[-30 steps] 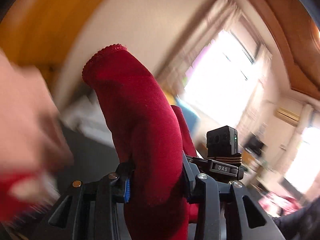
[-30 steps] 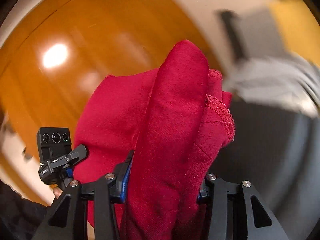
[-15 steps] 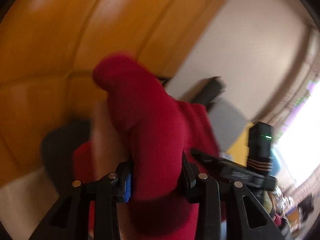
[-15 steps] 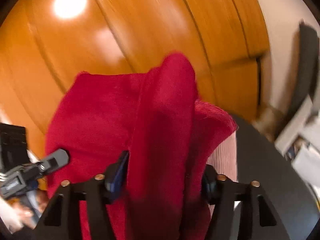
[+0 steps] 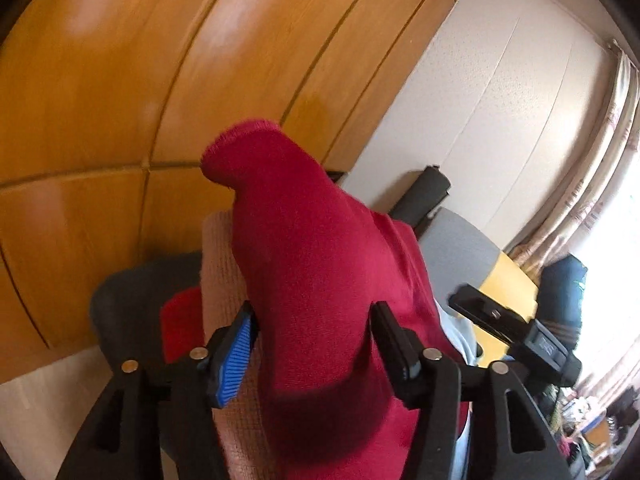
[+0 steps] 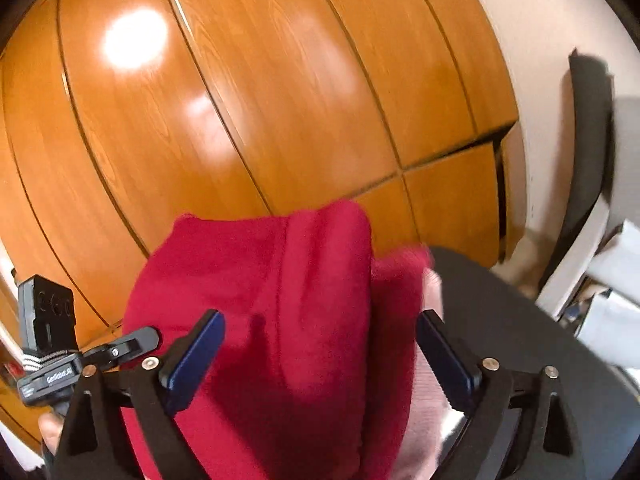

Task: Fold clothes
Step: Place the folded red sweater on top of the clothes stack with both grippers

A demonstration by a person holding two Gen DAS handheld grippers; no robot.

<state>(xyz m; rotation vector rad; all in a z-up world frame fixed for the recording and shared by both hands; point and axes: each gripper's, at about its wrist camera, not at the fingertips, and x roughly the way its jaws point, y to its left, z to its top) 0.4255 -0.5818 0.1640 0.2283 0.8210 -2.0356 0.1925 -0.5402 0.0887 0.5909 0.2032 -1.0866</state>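
Low in both frames, my left gripper (image 5: 314, 338) and right gripper (image 6: 320, 352) are opening wide around the red garment (image 5: 320, 280), clamped a second ago; it seems to settle onto a pink garment (image 5: 220, 264), so this fold is being released.

Daylight is flooding in from a window (image 5: 624, 240) far right of the left tongs, glare is shining on the wooden panels (image 6: 136, 40), and edges are bending and blurring.
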